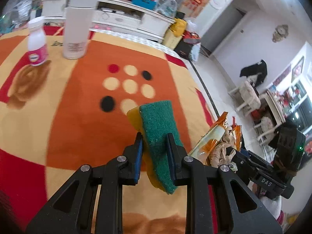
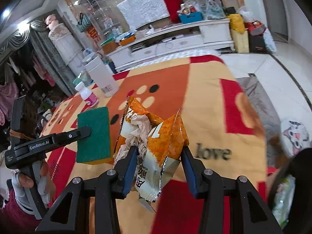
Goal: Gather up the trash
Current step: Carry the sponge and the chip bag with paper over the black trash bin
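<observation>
My left gripper (image 1: 155, 139) is shut on a green and yellow scrubbing sponge (image 1: 159, 134) and holds it above the orange patterned tablecloth (image 1: 78, 107). The sponge (image 2: 93, 134) and the left gripper (image 2: 85, 131) also show at the left of the right wrist view. My right gripper (image 2: 159, 152) is shut on a bundle of orange snack wrappers (image 2: 156, 134) with crumpled tissue paper (image 2: 139, 130) inside, held above the cloth. The bundle (image 1: 216, 138) shows at the right of the left wrist view, beside the right gripper's body.
A tall white bottle (image 1: 77, 25) and a small white bottle with a pink label (image 1: 37, 42) stand at the far side of the table; they also show in the right wrist view (image 2: 101, 76) (image 2: 87, 93). A bin's dark rim (image 2: 282, 175) sits at lower right. A white cabinet (image 2: 175, 37) stands behind.
</observation>
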